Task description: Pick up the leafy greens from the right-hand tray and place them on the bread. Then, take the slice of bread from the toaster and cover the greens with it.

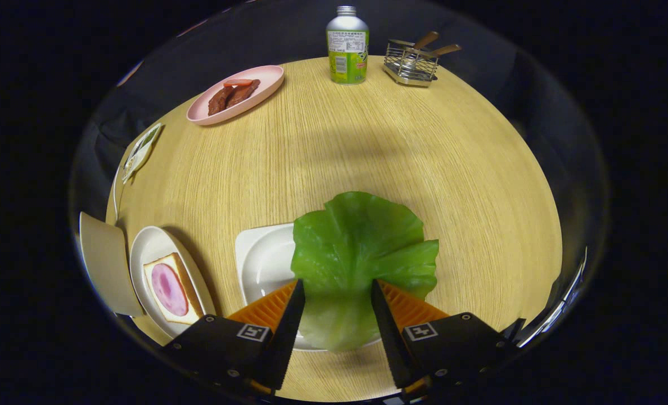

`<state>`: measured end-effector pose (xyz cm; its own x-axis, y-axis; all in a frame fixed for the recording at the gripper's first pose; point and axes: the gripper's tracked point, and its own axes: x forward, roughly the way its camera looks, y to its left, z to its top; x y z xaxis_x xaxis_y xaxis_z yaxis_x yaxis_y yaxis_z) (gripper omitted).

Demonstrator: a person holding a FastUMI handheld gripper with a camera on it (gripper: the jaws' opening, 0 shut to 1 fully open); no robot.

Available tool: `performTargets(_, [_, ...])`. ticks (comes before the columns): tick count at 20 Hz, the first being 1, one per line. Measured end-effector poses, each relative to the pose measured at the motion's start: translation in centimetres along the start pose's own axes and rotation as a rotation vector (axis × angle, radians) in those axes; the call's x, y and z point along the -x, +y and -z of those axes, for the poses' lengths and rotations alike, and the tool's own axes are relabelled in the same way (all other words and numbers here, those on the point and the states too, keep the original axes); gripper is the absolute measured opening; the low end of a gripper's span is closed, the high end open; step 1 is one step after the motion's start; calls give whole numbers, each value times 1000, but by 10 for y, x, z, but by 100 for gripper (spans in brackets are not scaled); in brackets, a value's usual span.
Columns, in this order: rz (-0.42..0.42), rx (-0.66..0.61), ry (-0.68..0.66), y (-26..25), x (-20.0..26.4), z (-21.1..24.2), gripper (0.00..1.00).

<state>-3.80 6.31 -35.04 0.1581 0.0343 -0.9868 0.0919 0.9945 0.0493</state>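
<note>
A large leafy green (pixel 362 253) lies draped over a white tray (pixel 263 264) on a round wooden table (pixel 368 146), its stem end reaching back between the fingers of the gripper (pixel 337 289), which stand apart on either side of the leaf without pressing on it. The leaf spreads toward twelve o'clock just beyond the fingertips. At about nine o'clock from the gripper, a white plate (pixel 151 244) holds a slice of bread topped with a pink round of ham (pixel 169 288). Far off, at eleven o'clock, a pink plate of dark meat (pixel 235 94); at twelve, a bottle (pixel 347 46); at one, a wire rack (pixel 413 61). The likely risk: the leaf looks thin and floppy, so the fingers could close on only its edge and let it slip, or drag the tray along if they dip too low
</note>
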Motion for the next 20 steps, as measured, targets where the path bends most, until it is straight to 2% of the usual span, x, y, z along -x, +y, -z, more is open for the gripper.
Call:
performTargets(1, [0, 5, -12, 1, 2, -2, 65])
performTargets(2, [-2, 13, -20, 2, 3, -3, 62])
performTargets(7, [-10, -33, -28, -6, 2, -5, 18])
performTargets(8, [-16, -48, -31, -8, 2, -4, 15])
performTargets(9, [-24, -52, -35, -8, 2, -5, 7])
performTargets(11, [-34, -47, -50, -7, 4, -5, 3])
performTargets(20, [-152, -15, -187, 27, 53, -23, 2])
